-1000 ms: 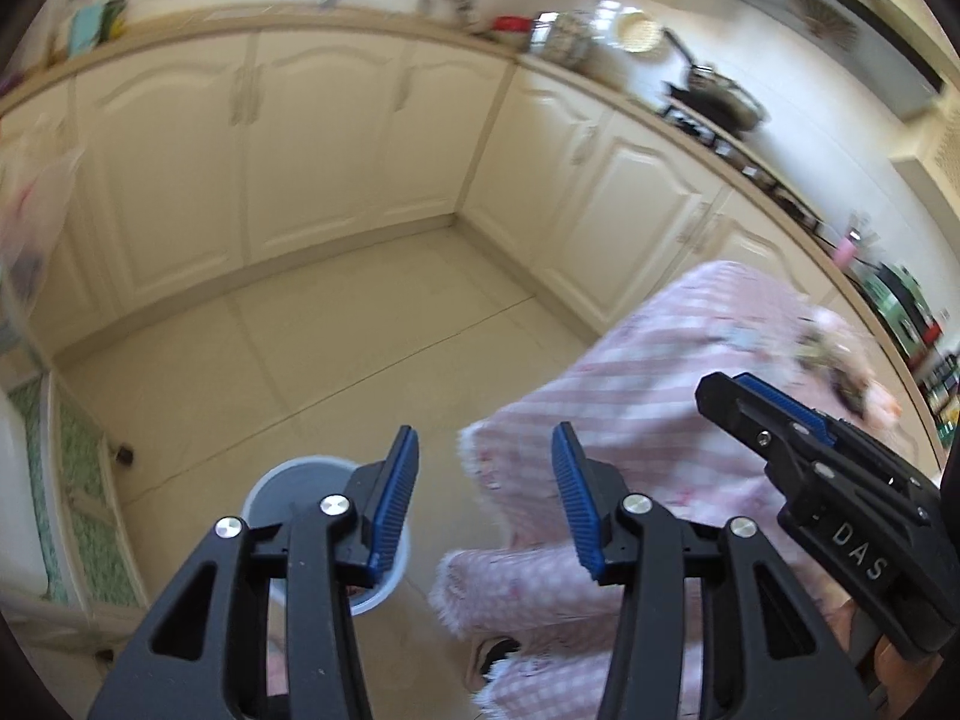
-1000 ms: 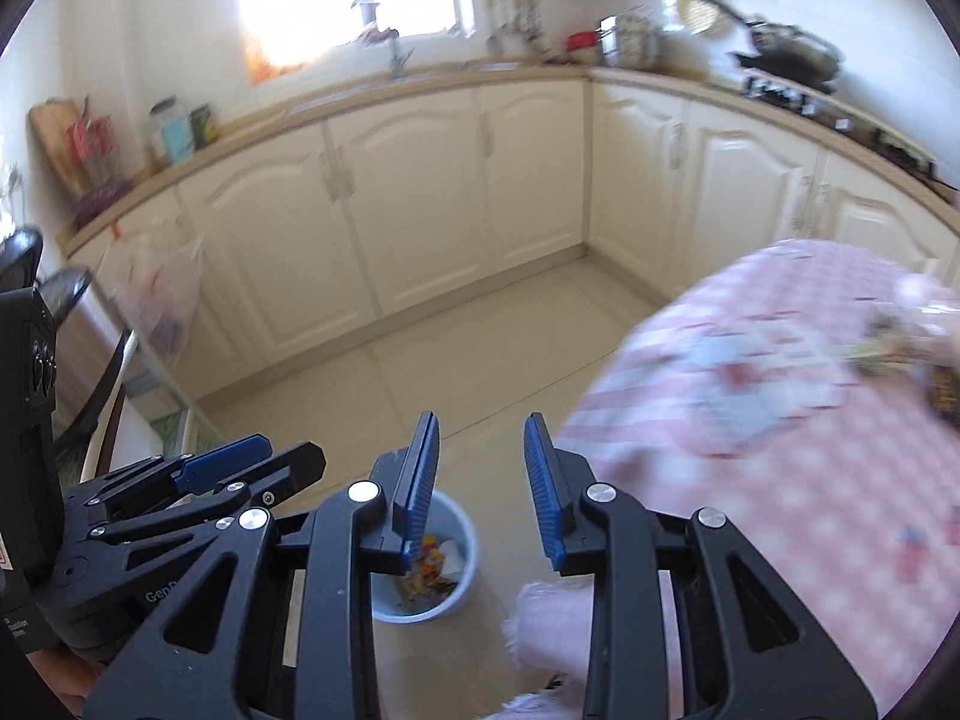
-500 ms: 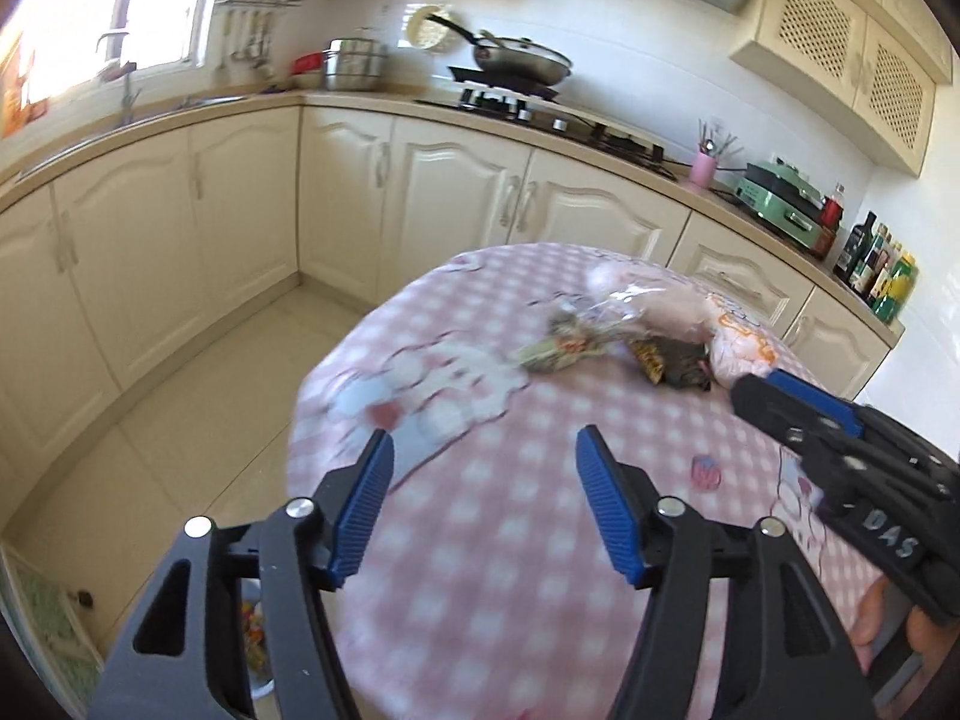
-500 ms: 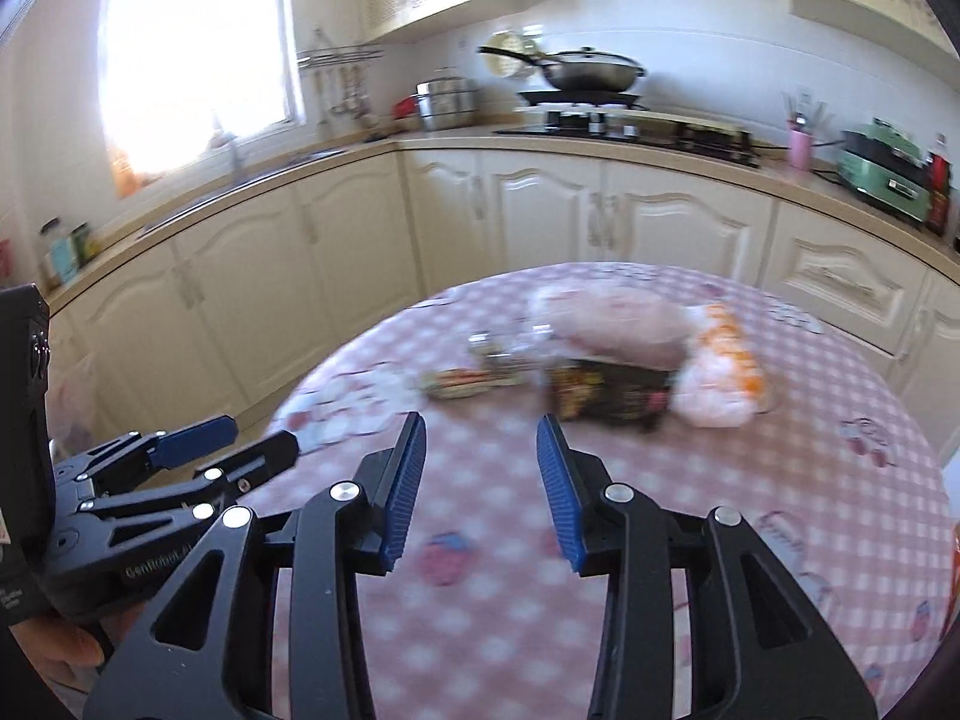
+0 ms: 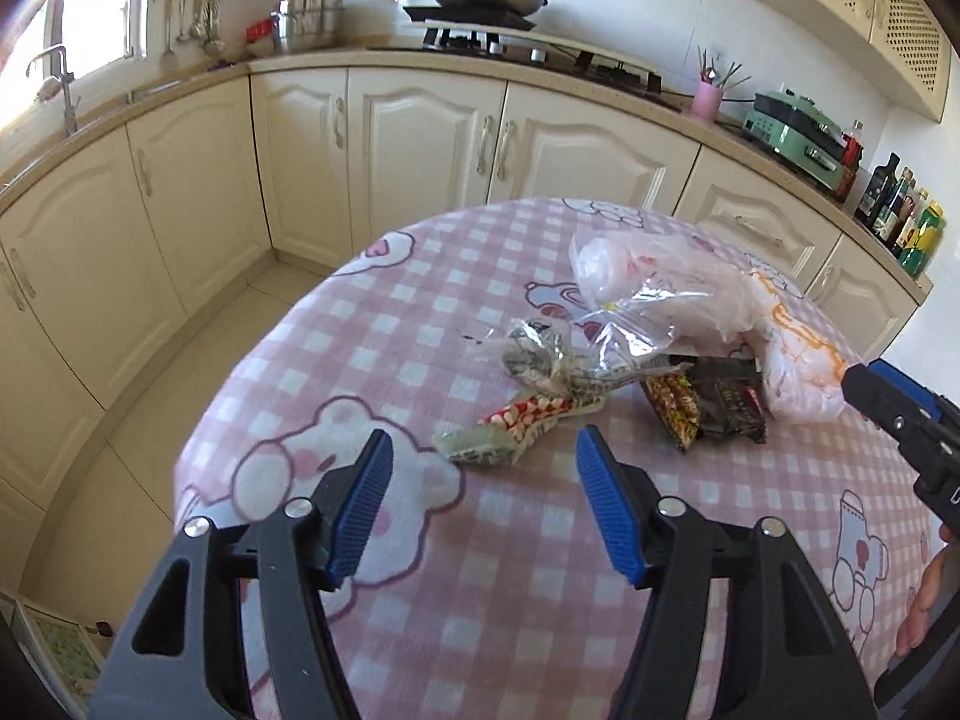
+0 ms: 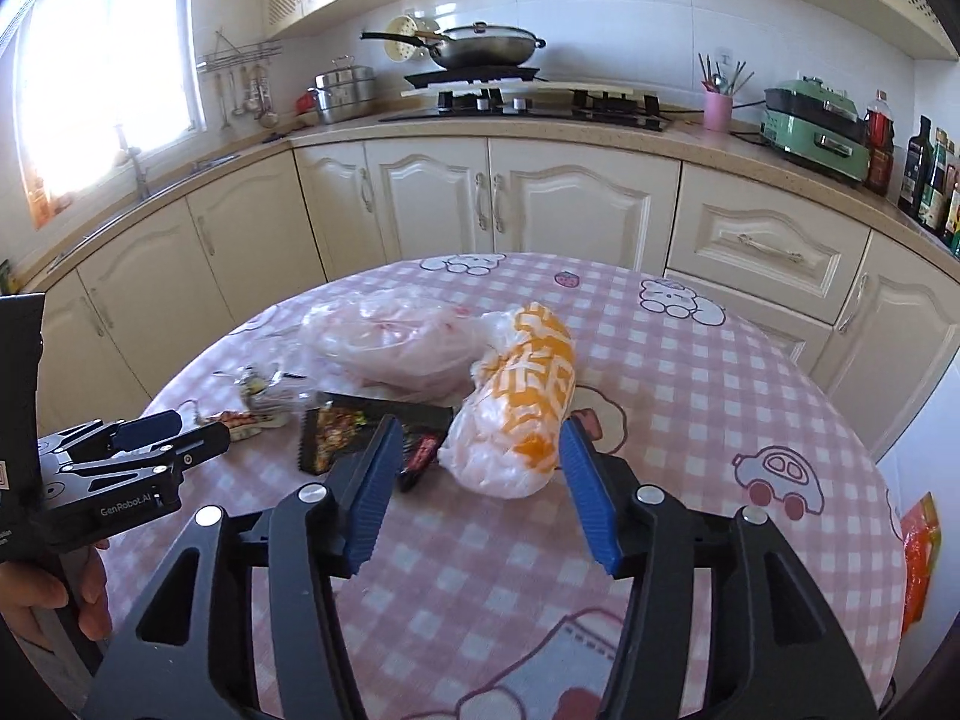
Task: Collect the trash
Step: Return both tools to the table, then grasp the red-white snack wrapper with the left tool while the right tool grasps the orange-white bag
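Observation:
Trash lies in a heap on the round table with the pink checked cloth (image 5: 510,588) (image 6: 690,420). In the left wrist view my open left gripper (image 5: 483,456) hovers just short of a red and green wrapper (image 5: 510,426); behind it lie a crumpled clear bag (image 5: 576,354), a dark snack packet (image 5: 714,405) and a pinkish plastic bag (image 5: 678,282). In the right wrist view my open right gripper (image 6: 477,450) hovers at the near end of a white and orange bag (image 6: 528,402), beside the dark packet (image 6: 360,432) and the pinkish bag (image 6: 396,336). Both grippers are empty.
Cream cabinets (image 6: 510,204) and a counter with a stove and pan (image 6: 486,48) run behind the table. A green appliance (image 6: 816,120) and bottles (image 6: 930,174) stand at the right. An orange wrapper (image 6: 918,558) lies at the table's right edge. Floor (image 5: 150,396) lies to the left.
Both grippers swung up from the floor and the bin to the table top, moved closer to the trash heap, and their jaws opened wider.

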`<action>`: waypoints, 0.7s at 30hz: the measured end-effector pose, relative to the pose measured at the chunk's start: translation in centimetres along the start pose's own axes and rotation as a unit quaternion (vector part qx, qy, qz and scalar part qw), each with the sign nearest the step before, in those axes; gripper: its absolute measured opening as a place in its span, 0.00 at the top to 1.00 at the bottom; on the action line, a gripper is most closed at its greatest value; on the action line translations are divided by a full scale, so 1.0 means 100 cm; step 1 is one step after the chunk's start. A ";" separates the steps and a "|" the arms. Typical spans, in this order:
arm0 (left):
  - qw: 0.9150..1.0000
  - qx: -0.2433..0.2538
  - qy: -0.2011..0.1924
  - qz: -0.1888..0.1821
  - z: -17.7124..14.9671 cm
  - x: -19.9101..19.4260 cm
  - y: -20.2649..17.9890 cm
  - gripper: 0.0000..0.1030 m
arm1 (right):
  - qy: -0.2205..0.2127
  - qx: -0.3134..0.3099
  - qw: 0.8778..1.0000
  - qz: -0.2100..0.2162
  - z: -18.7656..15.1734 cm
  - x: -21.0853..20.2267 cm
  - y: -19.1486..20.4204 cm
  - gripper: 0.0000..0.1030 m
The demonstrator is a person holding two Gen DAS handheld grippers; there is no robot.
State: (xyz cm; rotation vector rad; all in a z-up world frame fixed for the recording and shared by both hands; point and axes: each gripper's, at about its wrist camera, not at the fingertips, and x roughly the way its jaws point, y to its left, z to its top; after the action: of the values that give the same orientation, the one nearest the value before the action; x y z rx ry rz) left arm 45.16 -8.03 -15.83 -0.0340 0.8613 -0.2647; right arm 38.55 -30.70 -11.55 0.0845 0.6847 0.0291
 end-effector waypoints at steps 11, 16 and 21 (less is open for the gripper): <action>0.999 0.029 0.021 -0.005 0.011 0.021 -0.008 0.79 | 0.047 0.013 0.998 -0.026 0.005 0.043 -0.018 0.65; 0.999 0.041 0.008 -0.013 0.001 0.004 -0.012 0.80 | 0.032 0.008 0.999 -0.032 0.000 0.026 -0.018 0.71; 0.999 0.034 -0.009 -0.026 -0.013 -0.026 -0.007 0.80 | 0.002 0.010 0.999 -0.031 -0.003 -0.006 -0.012 0.71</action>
State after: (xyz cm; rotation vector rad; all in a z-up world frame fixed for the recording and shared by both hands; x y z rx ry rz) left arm 42.41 -7.98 -14.68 0.0037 0.8347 -0.3423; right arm 37.89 -31.86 -11.56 0.0822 0.6915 -0.0368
